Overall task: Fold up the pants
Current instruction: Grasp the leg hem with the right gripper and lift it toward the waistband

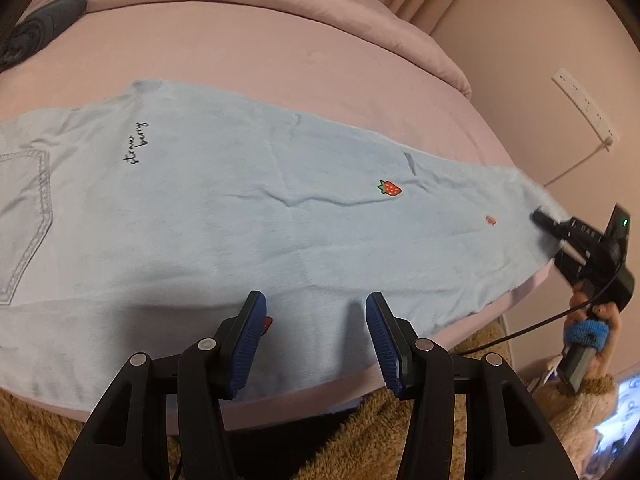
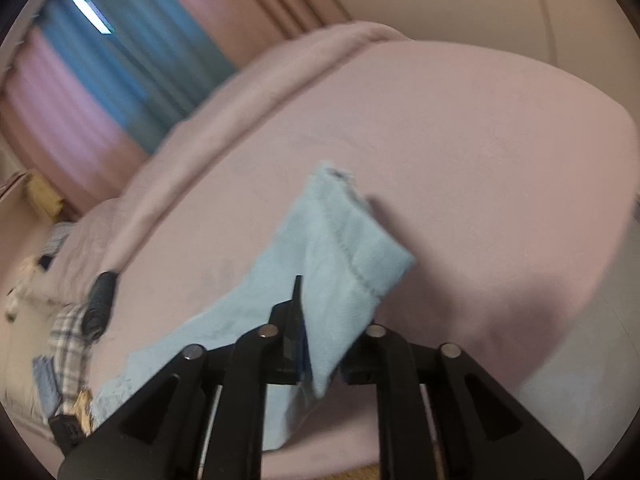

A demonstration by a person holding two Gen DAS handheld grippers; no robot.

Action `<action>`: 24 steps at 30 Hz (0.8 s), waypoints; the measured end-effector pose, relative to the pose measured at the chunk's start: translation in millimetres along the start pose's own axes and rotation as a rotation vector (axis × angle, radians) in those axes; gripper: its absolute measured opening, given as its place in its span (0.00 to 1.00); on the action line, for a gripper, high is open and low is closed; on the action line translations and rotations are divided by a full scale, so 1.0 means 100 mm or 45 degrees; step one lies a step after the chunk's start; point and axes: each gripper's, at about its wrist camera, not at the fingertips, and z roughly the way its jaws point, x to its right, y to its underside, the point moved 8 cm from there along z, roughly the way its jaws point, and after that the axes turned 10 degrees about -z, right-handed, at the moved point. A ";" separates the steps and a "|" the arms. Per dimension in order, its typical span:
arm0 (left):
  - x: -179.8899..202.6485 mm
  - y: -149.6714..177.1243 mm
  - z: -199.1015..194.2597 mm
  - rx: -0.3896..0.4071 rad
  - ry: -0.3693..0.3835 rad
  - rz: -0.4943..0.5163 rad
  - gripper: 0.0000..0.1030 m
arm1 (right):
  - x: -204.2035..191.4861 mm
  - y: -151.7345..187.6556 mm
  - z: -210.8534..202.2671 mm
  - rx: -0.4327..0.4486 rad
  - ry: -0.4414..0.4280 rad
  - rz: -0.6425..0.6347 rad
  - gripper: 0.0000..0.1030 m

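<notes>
Light blue pants (image 1: 240,200) lie flat across the pink bed (image 1: 280,60), the right gripper (image 2: 320,344) pinching their raised hem, the left gripper (image 1: 316,336) fingers spread above them.

Open bed, clutter at the far edge

The pink sheet (image 1: 280,52) beyond the pants (image 1: 240,200) lies bare (1 dark bundle (image 1: 44,24) sits at its far corner); a rolled duvet (image 1: 360,4) and wall (image 1: 520,60) close the back.

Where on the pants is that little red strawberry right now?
In the left wrist view, the strawberry sits mid-leg on the light blue pants, right of the "straw berry" lettering and left of the right gripper at the hem.
</notes>
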 end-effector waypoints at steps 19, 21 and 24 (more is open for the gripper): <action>-0.12 -0.13 -0.15 0.016 0.018 -0.056 0.50 | 0.14 0.18 0.39 -0.012 -0.056 0.121 0.05; -0.17 -0.19 -0.22 0.030 0.039 -0.074 0.50 | -0.07 0.08 0.41 0.005 0.002 0.030 0.07; -0.26 -0.29 -0.37 0.069 0.060 -0.106 0.50 | -0.89 -0.07 0.19 0.144 -0.057 -0.271 0.07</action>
